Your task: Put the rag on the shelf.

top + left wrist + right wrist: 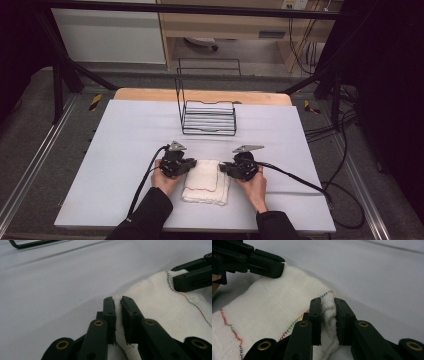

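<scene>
White folded cloth (206, 181) w/ multicolour stitched hem, lying flat on tabletop (120, 150) near front edge, roughly mid-width. Tabletop covered by pale sheet; bare wood strip visible along rear edge.

Left gripper (192, 164) at cloth's left rear corner, held in left hand (166, 179). In left gripper view (118, 305): jaws nearly together, clamped on thin pinch of cloth edge, white fabric squeezed up between pads. Cloth spreads to right of jaws there, stitched hem (190, 302) running across it.

Right gripper (221, 169) at cloth's right rear corner, held in right hand (254, 186). In right gripper view (327, 303): jaws clamped on thicker bunch of cloth at hemmed corner, fluffy fold bulging between pads. Hem stitching (233, 331) in red/green/blue trailing across cloth on left of that view.

Each gripper view also catches other gripper's jaws farther off, resting on opp. corner of cloth.

Both grippers pointing inward toward each other across cloth's rear edge, tips apart. Grey three-cornered plate on top of each. Black cables (295, 179) trailing off — left one toward front edge, right one off right side of tabletop.

Black wire rack (209, 117) standing near rear edge, about mid-width, well apart from cloth. Dark sleeves (145, 217) coming in from front edge.
</scene>
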`<action>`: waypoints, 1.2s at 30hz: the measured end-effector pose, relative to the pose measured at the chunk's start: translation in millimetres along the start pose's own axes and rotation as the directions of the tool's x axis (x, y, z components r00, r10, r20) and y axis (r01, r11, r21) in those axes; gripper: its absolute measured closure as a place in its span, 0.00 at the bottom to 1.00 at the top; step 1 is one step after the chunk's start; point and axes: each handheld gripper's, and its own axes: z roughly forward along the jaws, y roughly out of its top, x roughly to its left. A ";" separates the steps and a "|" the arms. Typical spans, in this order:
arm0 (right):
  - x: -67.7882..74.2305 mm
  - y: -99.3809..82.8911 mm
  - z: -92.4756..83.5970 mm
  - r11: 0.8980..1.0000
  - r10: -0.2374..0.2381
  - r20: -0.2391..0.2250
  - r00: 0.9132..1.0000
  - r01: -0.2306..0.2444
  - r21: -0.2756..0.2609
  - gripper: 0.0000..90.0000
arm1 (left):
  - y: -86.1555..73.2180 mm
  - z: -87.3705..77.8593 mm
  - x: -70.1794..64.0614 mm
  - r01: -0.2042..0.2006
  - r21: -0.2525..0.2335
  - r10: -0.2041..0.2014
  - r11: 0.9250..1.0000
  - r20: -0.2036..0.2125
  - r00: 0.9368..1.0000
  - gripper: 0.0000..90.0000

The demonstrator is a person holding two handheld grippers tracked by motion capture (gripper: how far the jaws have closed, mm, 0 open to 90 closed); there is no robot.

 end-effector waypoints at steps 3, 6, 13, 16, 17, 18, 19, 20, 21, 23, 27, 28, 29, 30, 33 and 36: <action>0.2 -0.2 -0.2 1.000 0.002 0.001 1.000 -0.002 -0.001 0.88 | 0.2 0.1 -0.8 -0.008 -0.001 0.008 1.000 -0.003 1.000 0.91; 0.3 -0.1 -0.3 1.000 0.002 0.000 1.000 -0.002 -0.002 0.88 | -1.3 0.0 -2.4 -0.014 -0.011 0.013 1.000 -0.013 1.000 0.91; 1.3 -0.9 -0.7 1.000 -0.004 0.008 1.000 0.004 -0.013 0.90 | -1.9 -0.3 -5.8 -0.035 -0.015 0.034 0.999 -0.034 0.999 0.91; 1.3 -0.5 -1.2 1.000 -0.007 0.008 1.000 0.007 -0.016 0.90 | -1.0 -0.9 -3.6 0.007 -0.013 -0.007 1.000 -0.024 1.000 0.92; 1.4 -0.2 -2.0 1.000 -0.010 0.007 1.000 0.010 -0.017 0.90 | -0.9 -1.4 -2.9 0.016 -0.014 -0.016 1.000 -0.016 1.000 0.92; 1.4 -0.1 -2.5 1.000 -0.014 0.006 1.000 0.014 -0.021 0.90 | -0.8 -2.4 -2.4 0.013 -0.016 -0.014 1.000 -0.013 1.000 0.92; 1.6 0.0 -3.2 1.000 -0.015 0.004 1.000 0.015 -0.025 0.90 | -0.8 -3.5 -2.5 0.013 -0.024 -0.014 1.000 -0.012 1.000 0.92; 2.3 0.2 -4.1 1.000 -0.010 0.003 1.000 0.010 -0.026 0.90 | -0.6 -4.9 -2.7 0.016 -0.029 -0.016 0.999 -0.009 1.000 0.92; 2.0 0.2 -4.6 0.999 -0.019 0.004 1.000 0.019 -0.029 0.90 | -0.2 -6.6 -2.3 0.017 -0.036 -0.017 0.999 -0.004 1.000 0.92; 2.5 1.1 -6.6 0.999 -0.018 -0.001 1.000 0.018 -0.039 0.90 | 0.8 -9.7 -1.8 0.027 -0.047 -0.027 0.999 0.004 1.000 0.92; 4.3 2.8 -12.8 0.998 -0.019 -0.014 1.000 0.018 -0.064 0.90 | 2.2 -16.7 -2.2 0.039 -0.064 -0.037 0.997 0.023 0.999 0.92; 4.8 3.0 -14.3 0.997 -0.021 -0.016 1.000 0.020 -0.070 0.90 | 2.5 -18.6 -2.7 0.038 -0.069 -0.036 0.997 0.027 0.999 0.92; 4.8 3.1 -15.7 0.997 -0.029 -0.017 0.999 0.028 -0.077 0.90 | 2.9 -20.3 -3.4 0.035 -0.074 -0.033 0.997 0.028 0.999 0.92; 5.4 3.5 -17.1 0.996 -0.031 -0.021 0.999 0.030 -0.079 0.90 | 3.1 -21.8 -4.2 0.033 -0.077 -0.031 0.996 0.030 0.999 0.92; 6.5 4.7 -21.2 0.995 -0.039 -0.028 0.999 0.036 -0.093 0.90 | 3.2 -25.0 -6.9 0.022 -0.085 -0.020 0.996 0.024 1.000 0.92; 8.7 5.3 -23.8 0.993 -0.056 -0.025 0.998 0.053 -0.102 0.90 | 3.3 -27.6 -9.5 0.014 -0.093 -0.012 0.996 0.014 1.000 0.92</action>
